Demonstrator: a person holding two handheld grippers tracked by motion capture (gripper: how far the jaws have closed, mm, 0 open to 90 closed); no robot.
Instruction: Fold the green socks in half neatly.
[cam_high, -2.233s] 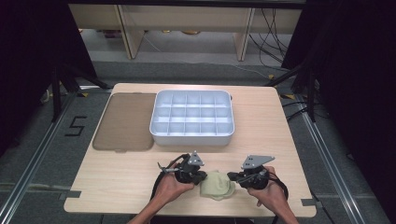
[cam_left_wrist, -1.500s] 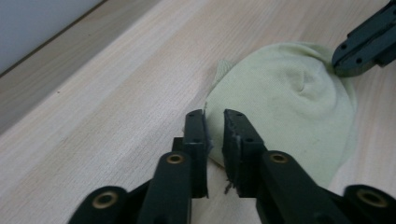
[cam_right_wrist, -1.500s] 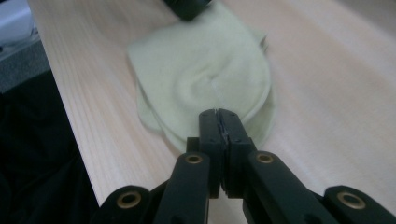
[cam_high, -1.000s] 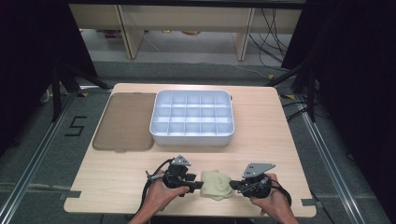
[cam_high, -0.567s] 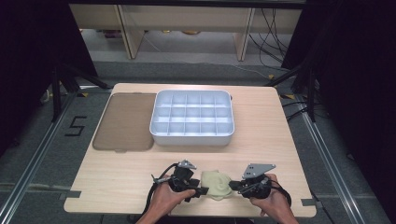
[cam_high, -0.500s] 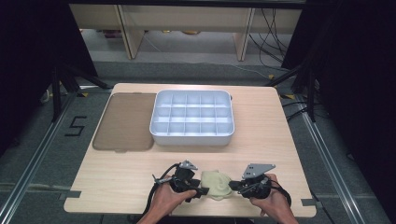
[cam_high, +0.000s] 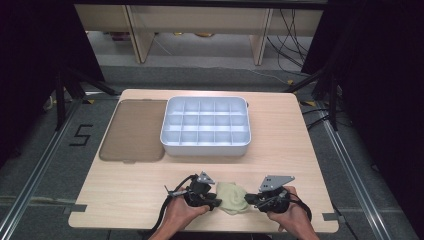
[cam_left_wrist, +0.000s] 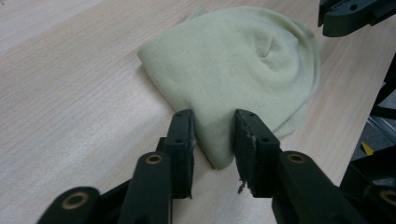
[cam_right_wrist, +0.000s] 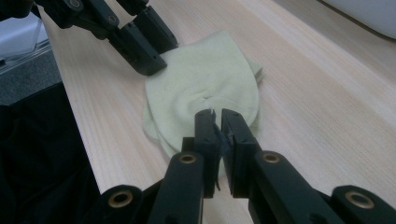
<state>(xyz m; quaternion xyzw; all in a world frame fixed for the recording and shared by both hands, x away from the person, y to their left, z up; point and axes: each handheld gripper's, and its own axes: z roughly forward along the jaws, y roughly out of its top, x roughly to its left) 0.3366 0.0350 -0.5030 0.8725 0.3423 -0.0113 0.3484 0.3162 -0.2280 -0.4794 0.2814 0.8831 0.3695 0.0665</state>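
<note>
A pale green knit cloth (cam_high: 231, 196) lies crumpled near the table's front edge, between both grippers. My left gripper (cam_high: 216, 200) comes at it from the left. In the left gripper view a folded corner of the cloth (cam_left_wrist: 243, 60) fills the gap of the left gripper (cam_left_wrist: 213, 126), whose jaws have just been closing and now press on that corner. My right gripper (cam_high: 248, 199) meets the cloth from the right. In the right gripper view the right gripper (cam_right_wrist: 215, 119) is nearly closed, pinching a puckered edge of the cloth (cam_right_wrist: 201, 79). The left gripper (cam_right_wrist: 140, 51) grips the far side.
A white tray (cam_high: 205, 149) divided into several empty compartments stands mid-table, behind the cloth. A flat brown lid (cam_high: 134, 130) lies to its left. The table's front edge runs just under both hands. Bare wood stretches left and right of the grippers.
My left hand has slid right toward the cloth, and its jaws have closed onto the cloth's left corner. The right gripper has stayed put, still pinching the right edge.
</note>
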